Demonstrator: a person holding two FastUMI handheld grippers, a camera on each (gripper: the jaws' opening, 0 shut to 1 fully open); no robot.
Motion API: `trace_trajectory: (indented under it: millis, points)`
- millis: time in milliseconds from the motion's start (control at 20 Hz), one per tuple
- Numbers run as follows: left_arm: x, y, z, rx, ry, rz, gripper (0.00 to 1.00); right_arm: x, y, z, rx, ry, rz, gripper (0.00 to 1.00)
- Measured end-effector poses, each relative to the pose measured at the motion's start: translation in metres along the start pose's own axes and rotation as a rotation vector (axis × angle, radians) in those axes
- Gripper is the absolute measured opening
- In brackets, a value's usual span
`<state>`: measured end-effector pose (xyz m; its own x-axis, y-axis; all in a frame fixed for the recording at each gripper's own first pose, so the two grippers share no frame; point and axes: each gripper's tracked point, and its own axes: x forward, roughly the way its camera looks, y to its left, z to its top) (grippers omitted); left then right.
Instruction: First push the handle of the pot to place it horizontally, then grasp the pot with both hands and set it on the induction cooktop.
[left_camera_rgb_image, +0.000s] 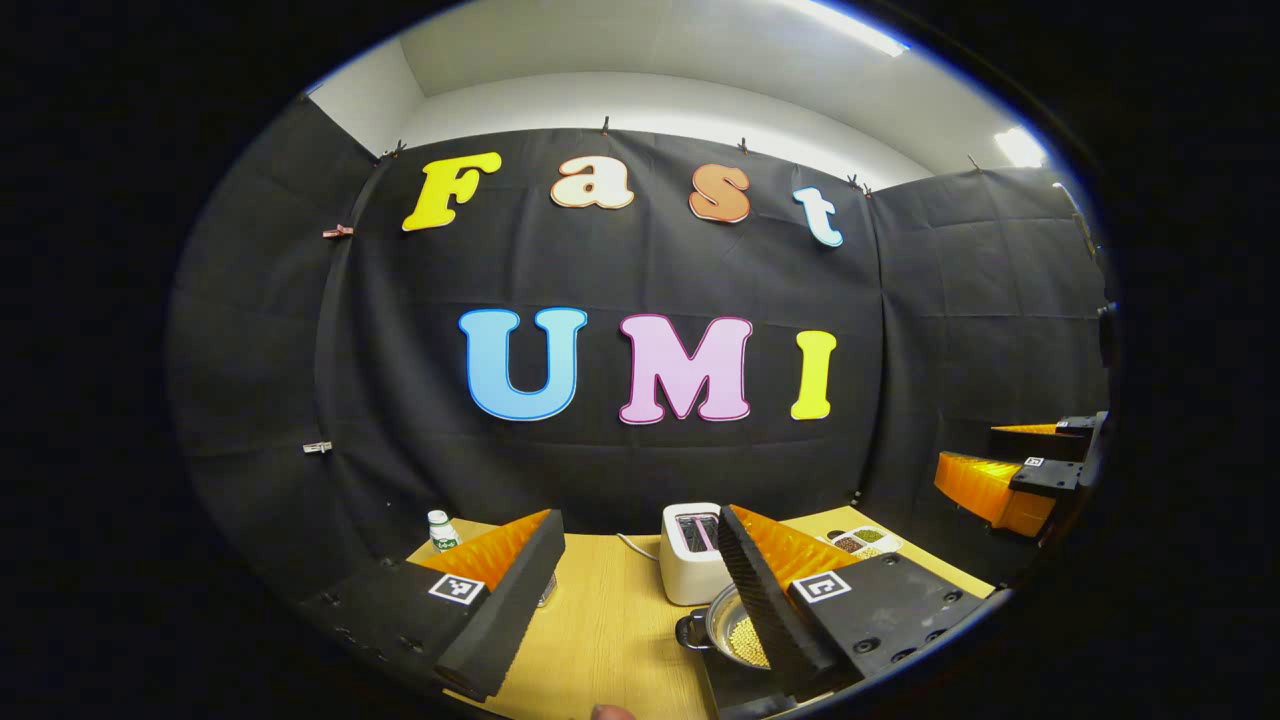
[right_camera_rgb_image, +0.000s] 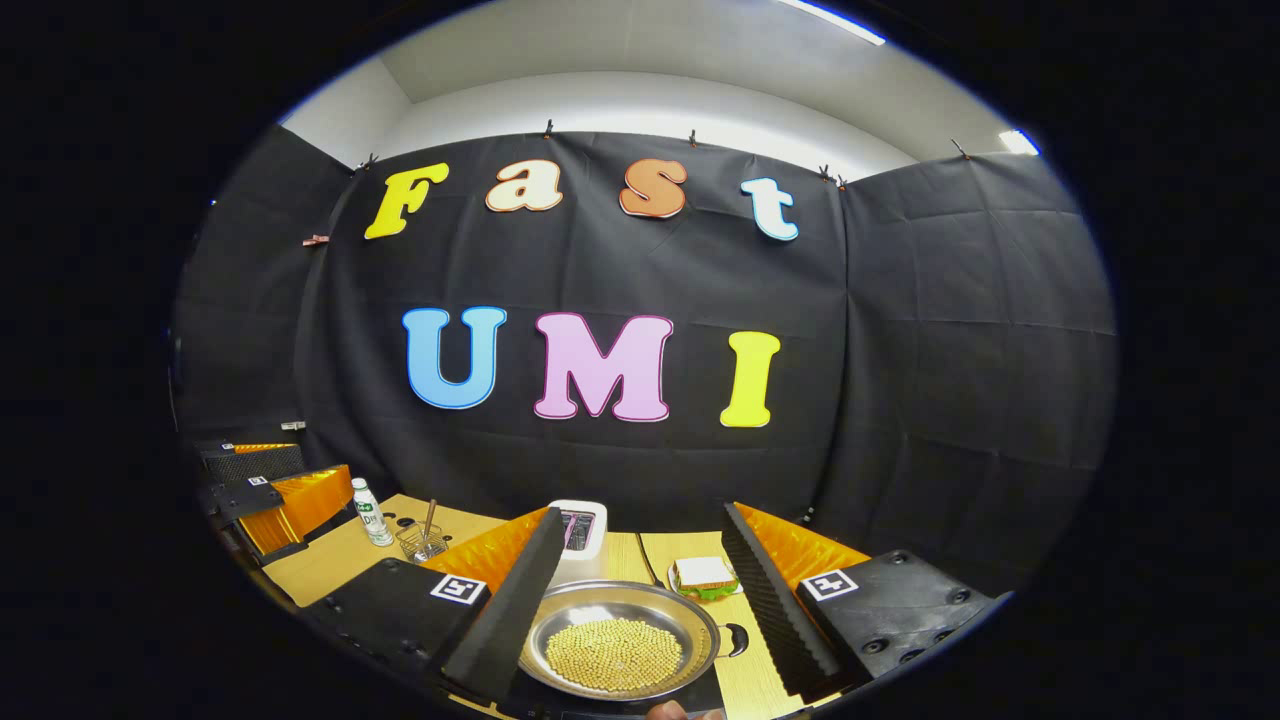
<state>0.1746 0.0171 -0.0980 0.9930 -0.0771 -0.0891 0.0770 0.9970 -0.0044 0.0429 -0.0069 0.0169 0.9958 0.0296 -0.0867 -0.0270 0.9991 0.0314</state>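
From my seat, the biggest thing I see is the pale wooden desk (right_camera_rgb_image: 690, 560), smooth and bare-grained, running toward the black cloth wall. On it sits the pot (right_camera_rgb_image: 620, 640), a shallow round pan of shiny metal holding a layer of small yellowish beads. It rests on a dark flat slab at the near edge of the desk; I cannot tell whether that slab is the cooktop. One small dark loop handle (right_camera_rgb_image: 735, 640) juts to the right in the right gripper view, and another (left_camera_rgb_image: 690, 630) juts to the left in the left gripper view, so its long axis lies crosswise.

The right claw (right_camera_rgb_image: 640, 585) stands spread wide and released, its fingers flanking the pot without touching. The left claw (left_camera_rgb_image: 640, 590) is likewise released, the pot behind its right finger.

Behind stand a boxy white toaster (left_camera_rgb_image: 690, 555), a sandwich (right_camera_rgb_image: 705, 575) on a plate, and a small white bottle (right_camera_rgb_image: 372, 512).
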Motion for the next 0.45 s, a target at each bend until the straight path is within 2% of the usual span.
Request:
trace_trajectory:
  millis: [350, 400, 450]
  points:
    - [0.0005, -0.001, -0.0015, -0.001, 0.005, -0.004, 0.96, 0.0009, -0.0061, -0.0016, 0.005, 0.005, -0.007, 0.98]
    - [0.0012, -0.0016, -0.0007, -0.002, 0.005, -0.007, 0.96, -0.0005, -0.0067, -0.0021, 0.006, 0.008, -0.007, 0.96]
    - [0.0007, -0.0023, -0.0012, -0.002, 0.006, -0.009, 0.96, -0.0008, -0.0068, -0.0025, 0.007, 0.009, -0.007, 0.98]
